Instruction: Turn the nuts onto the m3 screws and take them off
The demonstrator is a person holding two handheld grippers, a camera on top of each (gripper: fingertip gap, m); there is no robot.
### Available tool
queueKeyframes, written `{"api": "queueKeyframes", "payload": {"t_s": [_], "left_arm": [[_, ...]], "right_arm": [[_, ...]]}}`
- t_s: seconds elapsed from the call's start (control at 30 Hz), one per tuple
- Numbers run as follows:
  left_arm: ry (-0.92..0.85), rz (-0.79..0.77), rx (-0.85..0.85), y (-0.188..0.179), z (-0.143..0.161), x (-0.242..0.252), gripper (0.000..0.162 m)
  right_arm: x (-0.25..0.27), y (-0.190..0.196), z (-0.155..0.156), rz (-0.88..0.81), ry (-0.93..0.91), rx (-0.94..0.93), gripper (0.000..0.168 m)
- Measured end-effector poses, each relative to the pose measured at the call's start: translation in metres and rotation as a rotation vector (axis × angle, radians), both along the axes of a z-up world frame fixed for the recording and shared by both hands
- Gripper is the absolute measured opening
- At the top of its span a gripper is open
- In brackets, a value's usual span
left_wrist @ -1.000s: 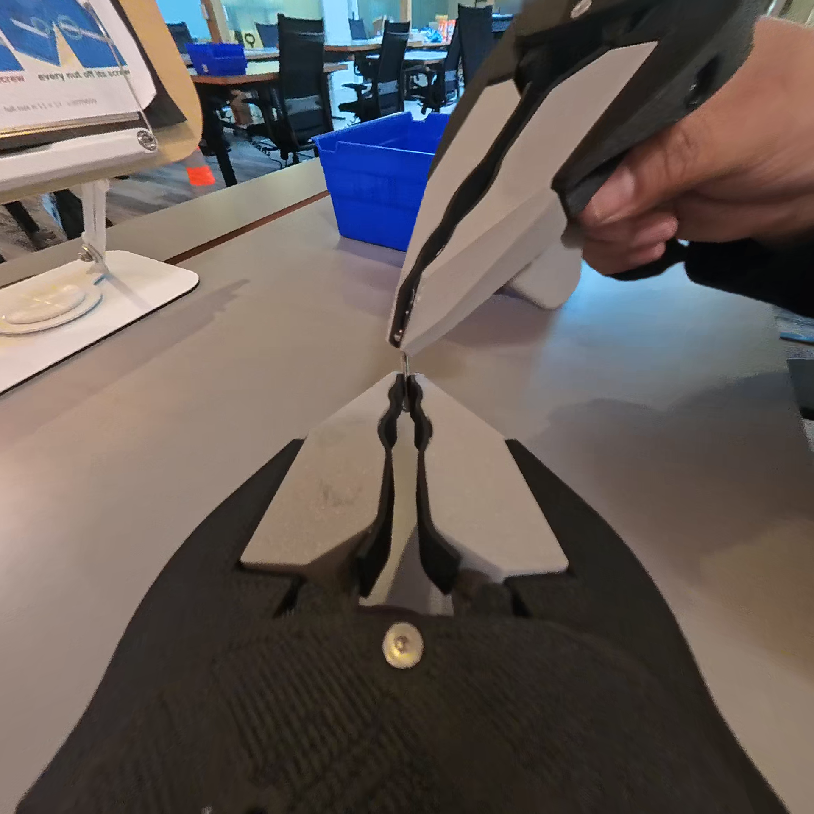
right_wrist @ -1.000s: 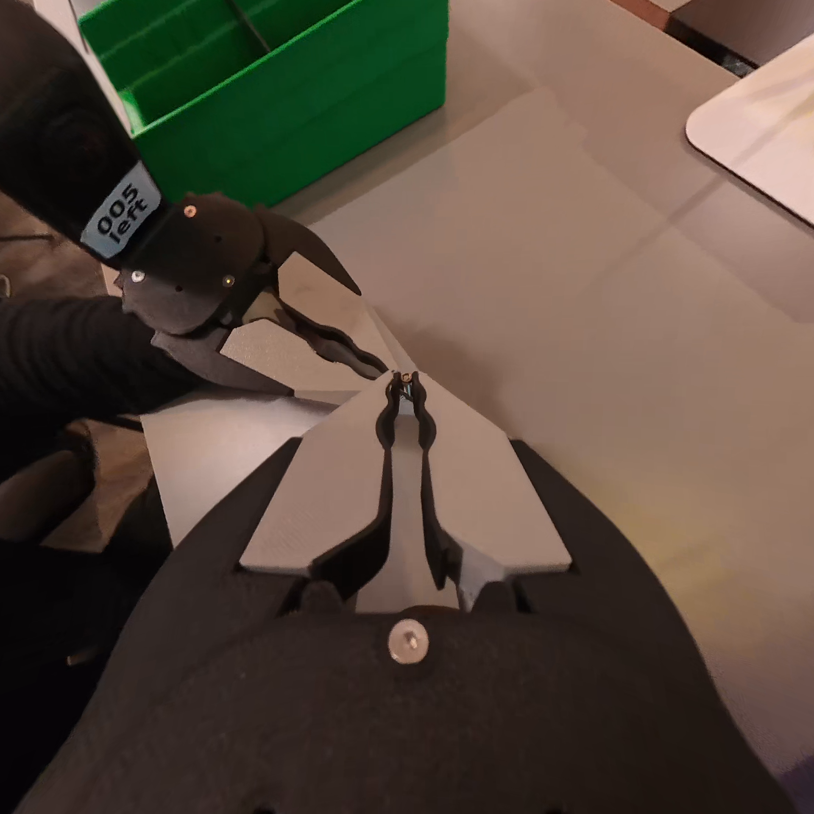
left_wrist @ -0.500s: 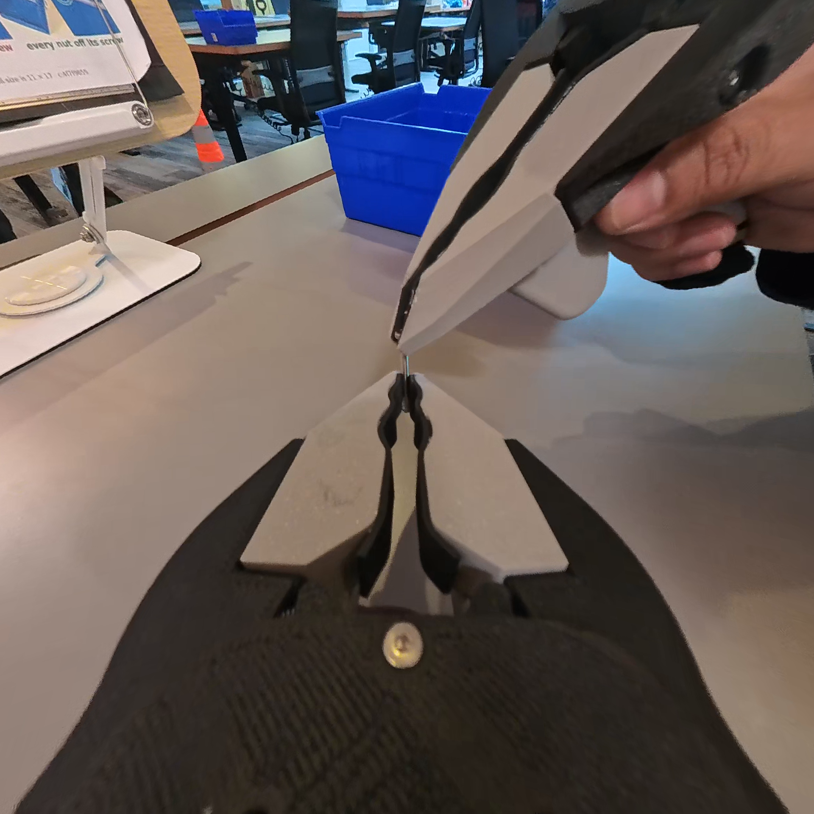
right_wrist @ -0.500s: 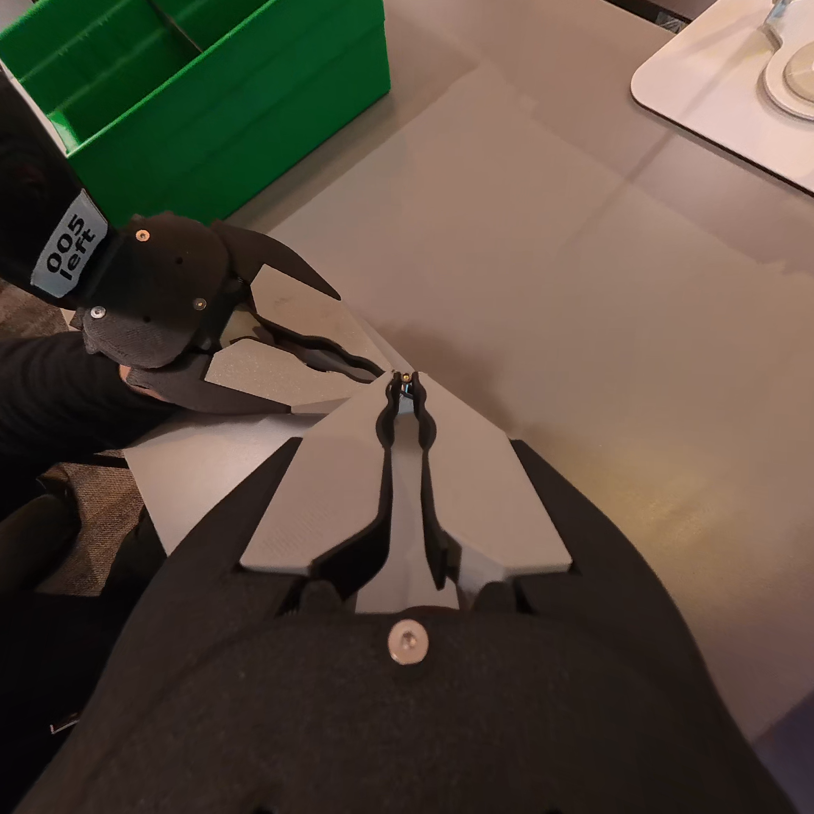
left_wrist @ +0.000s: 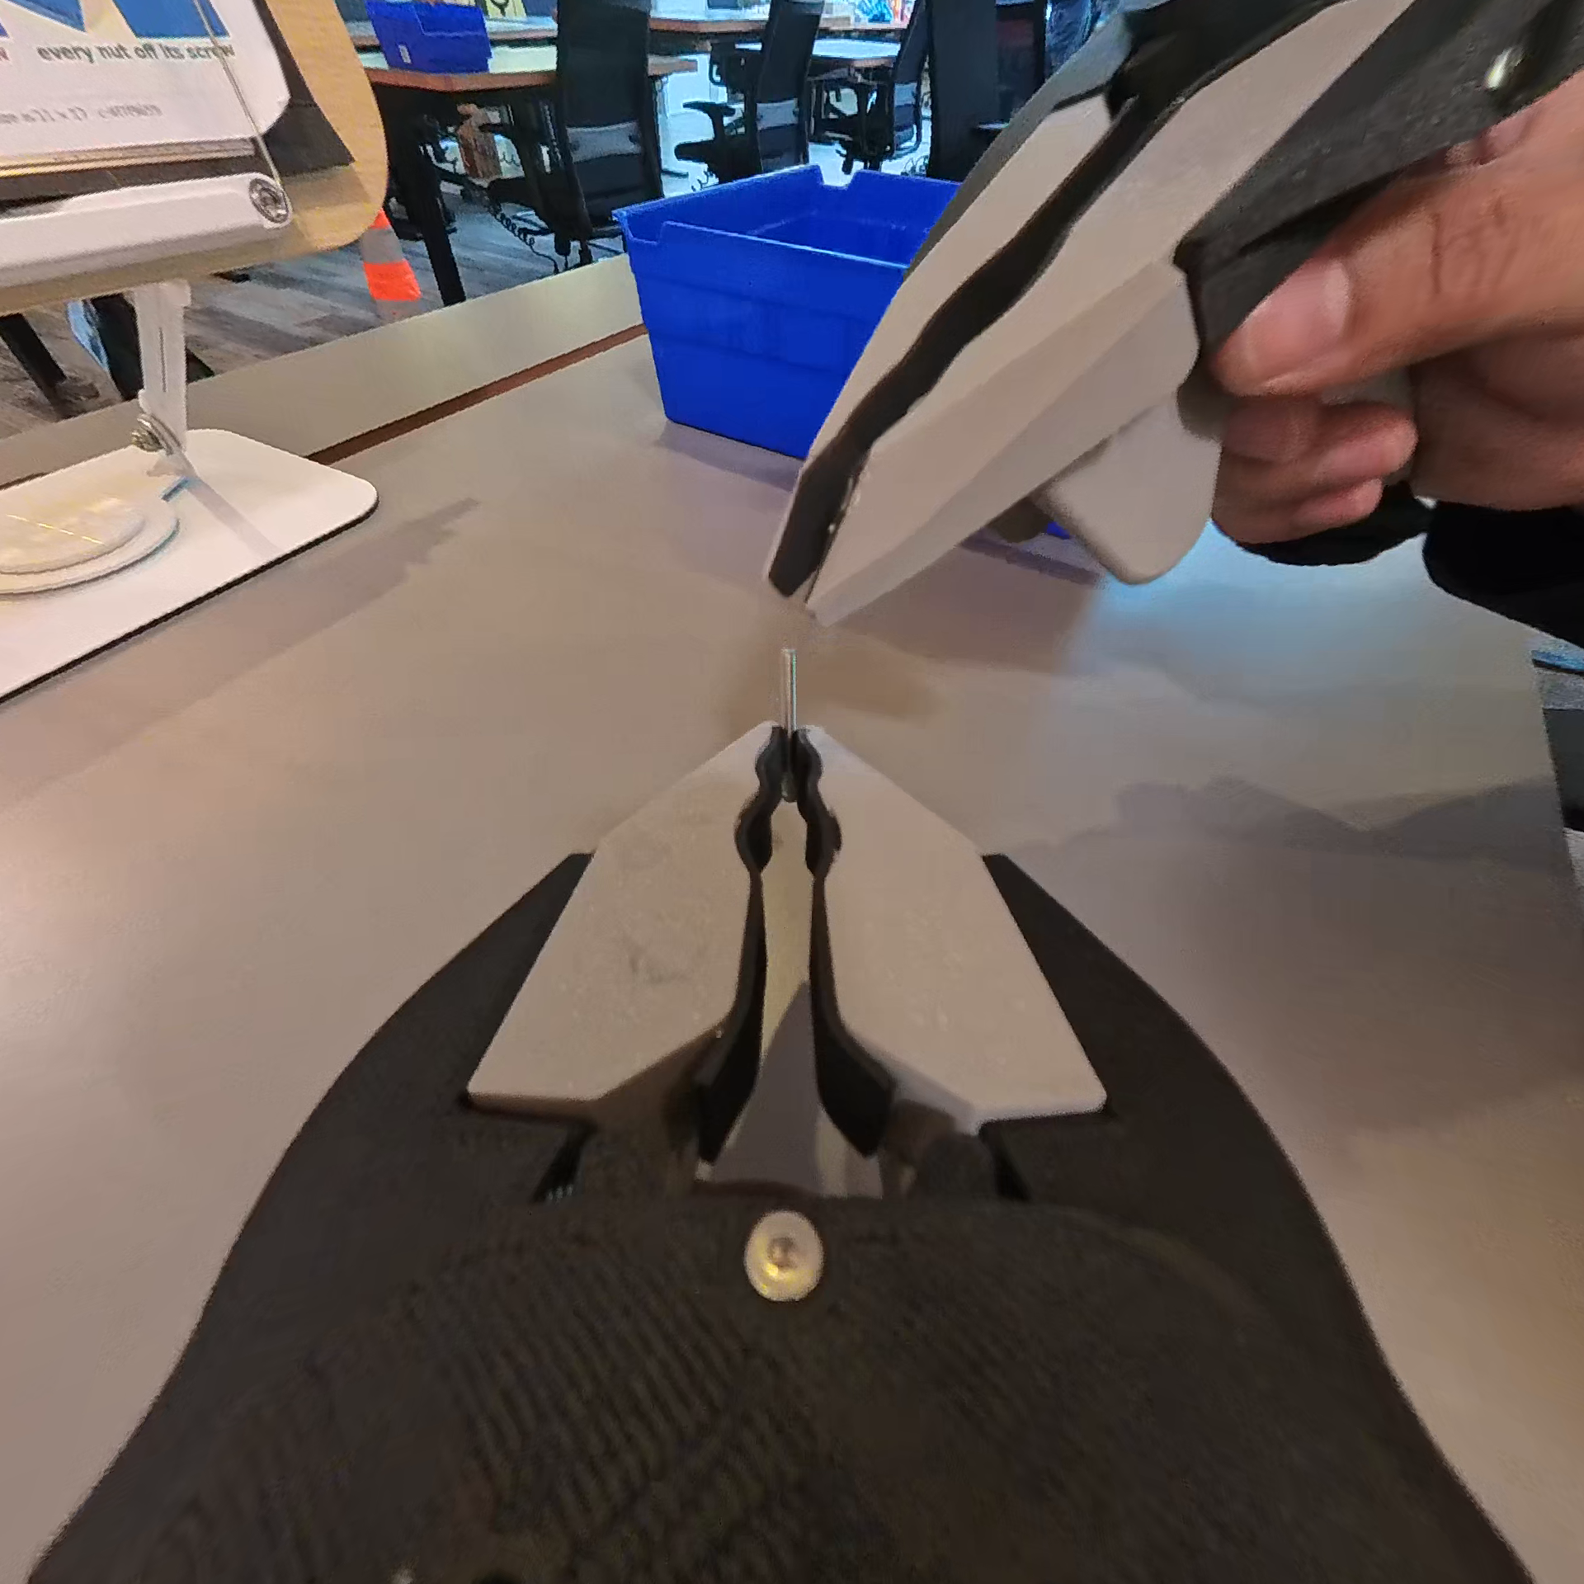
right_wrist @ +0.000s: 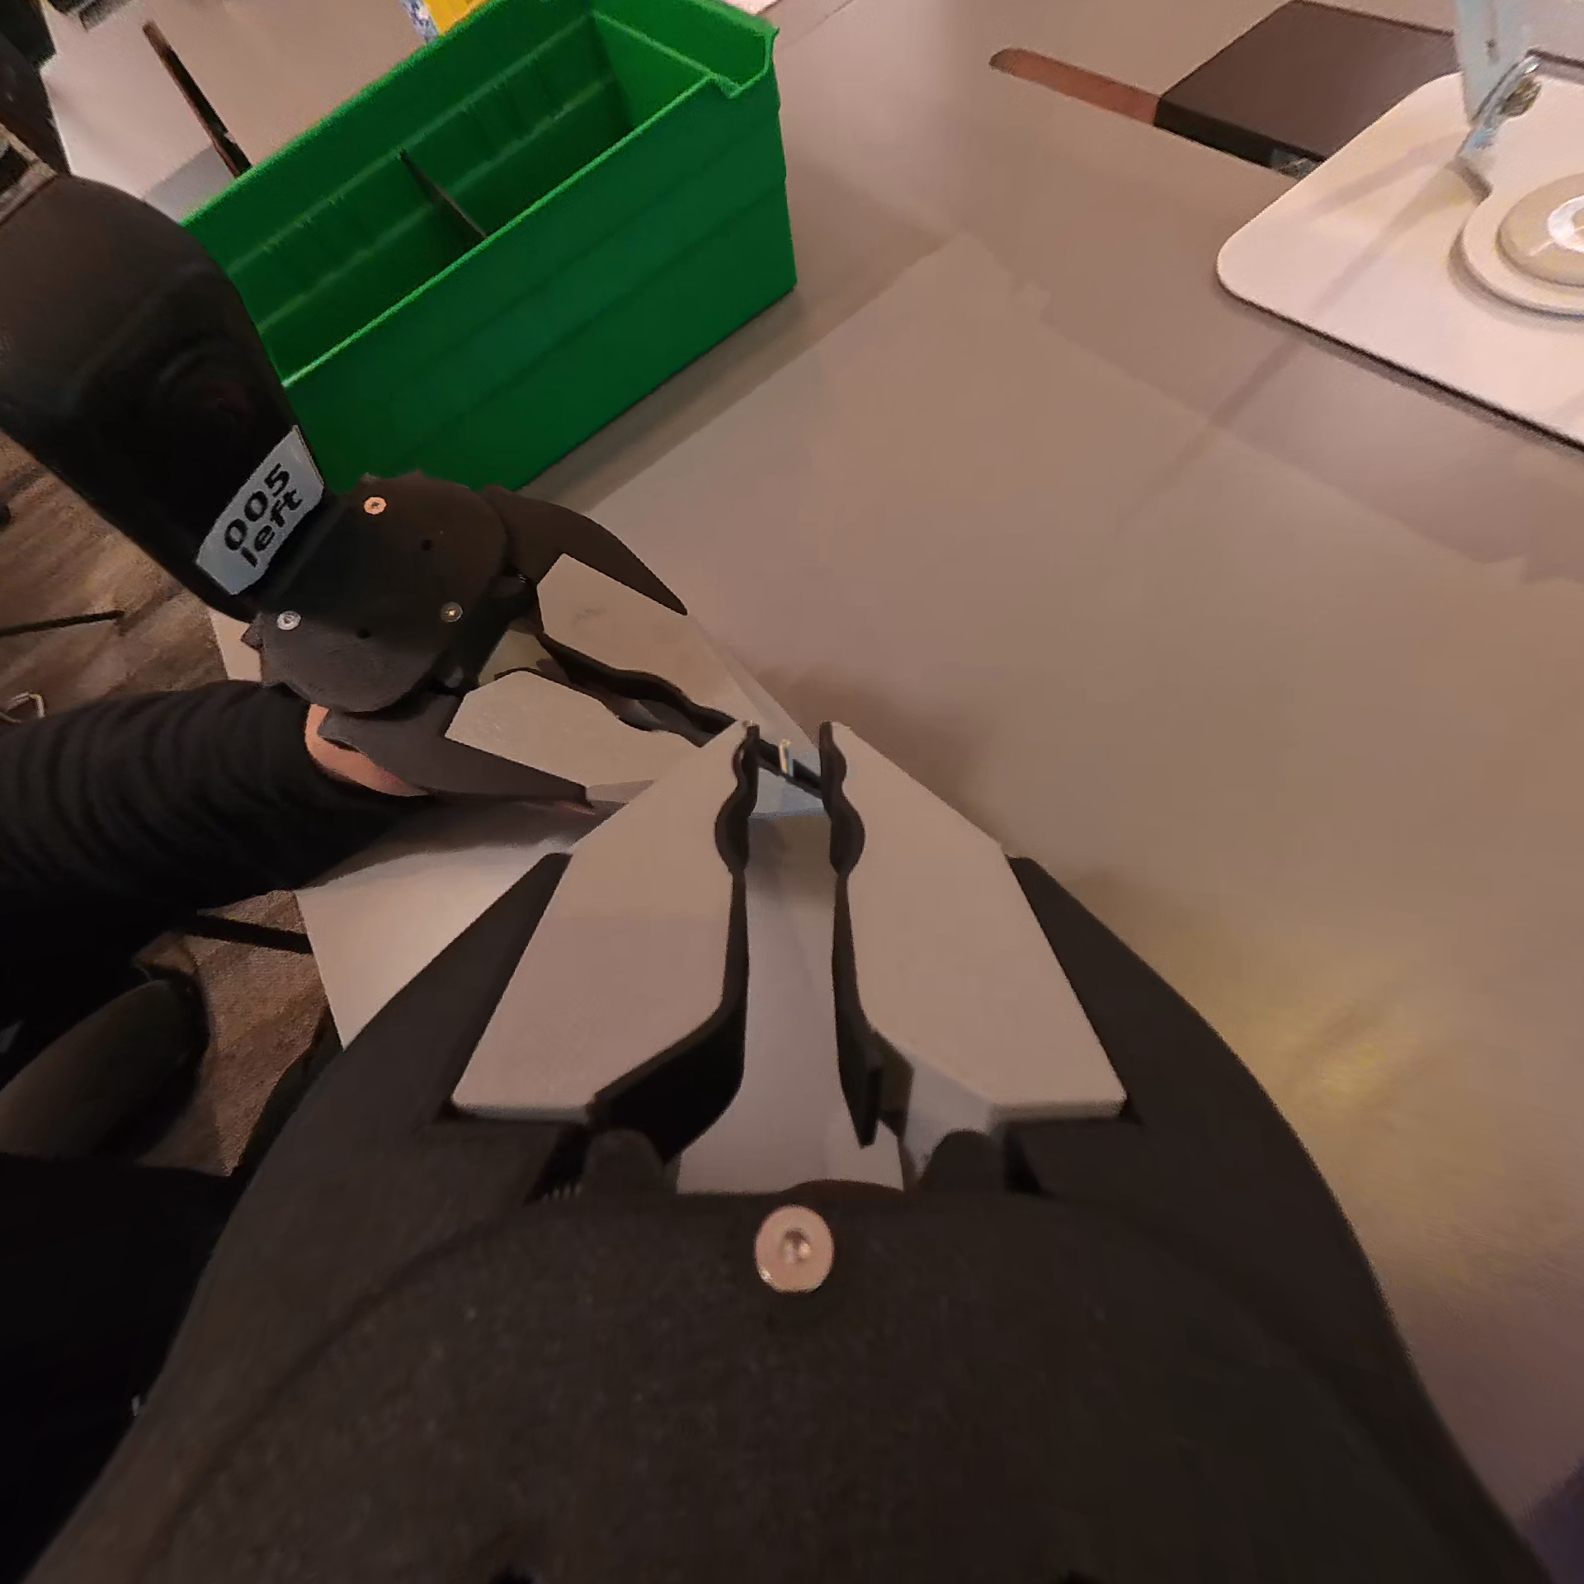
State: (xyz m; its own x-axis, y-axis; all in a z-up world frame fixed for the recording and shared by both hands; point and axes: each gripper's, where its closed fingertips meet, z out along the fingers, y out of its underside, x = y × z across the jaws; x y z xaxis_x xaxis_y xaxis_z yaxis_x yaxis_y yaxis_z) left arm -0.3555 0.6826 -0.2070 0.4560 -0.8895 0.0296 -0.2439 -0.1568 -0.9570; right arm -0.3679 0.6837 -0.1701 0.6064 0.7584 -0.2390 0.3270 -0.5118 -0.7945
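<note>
My left gripper (left_wrist: 787, 747) is shut on a thin M3 screw (left_wrist: 789, 693), whose bare shaft stands up out of the fingertips. My right gripper (left_wrist: 801, 593), held by a hand, hangs just above the screw tip and is not touching it. In the right wrist view the right gripper (right_wrist: 787, 735) is open with a narrow gap, and the screw tip (right_wrist: 783, 751) shows in that gap. A small brassy speck (right_wrist: 752, 730) sits on its left fingertip; I cannot tell if it is the nut. The left gripper (right_wrist: 716, 718) comes in from the left below it.
A blue bin (left_wrist: 771, 283) stands at the back of the grey table (left_wrist: 429, 686). A green divided bin (right_wrist: 514, 257) is at the table's left edge. A white stand base (left_wrist: 171, 514) with a sign is at the far left, and it also shows in the right wrist view (right_wrist: 1414, 283). The grippers are tip to tip, or close to it.
My right gripper has opened and drawn up off the screw, so a gap now shows above the screw tip. My left gripper still holds the screw in the same place.
</note>
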Motion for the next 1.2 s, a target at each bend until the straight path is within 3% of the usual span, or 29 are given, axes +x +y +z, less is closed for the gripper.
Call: {"api": "queueKeyframes", "payload": {"t_s": [0.17,0.43,0.57,0.8,0.9,1.2], "left_arm": [[-0.010,0.014,-0.012,0.004,0.001,-0.006,0.000],[-0.109,0.088,-0.055,0.025,0.011,-0.029,0.000],[-0.154,0.128,-0.056,0.037,0.015,-0.042,0.000],[-0.370,0.100,-0.084,0.047,0.036,-0.060,0.000],[-0.346,0.075,-0.054,0.045,0.037,-0.061,0.000],[-0.362,-0.067,-0.019,0.032,0.043,-0.054,0.000]], "right_arm": [[0.026,0.010,0.007,-0.064,-0.006,0.101,0.008],[0.069,0.025,-0.053,-0.124,-0.119,0.044,0.013],[0.019,-0.007,-0.065,0.135,-0.019,0.002,0.015],[-0.048,-0.041,-0.082,0.455,-0.090,0.171,0.017],[-0.054,-0.047,-0.088,0.550,-0.181,0.215,0.010],[-0.038,-0.052,-0.095,0.684,-0.166,0.211,0.009]]}}
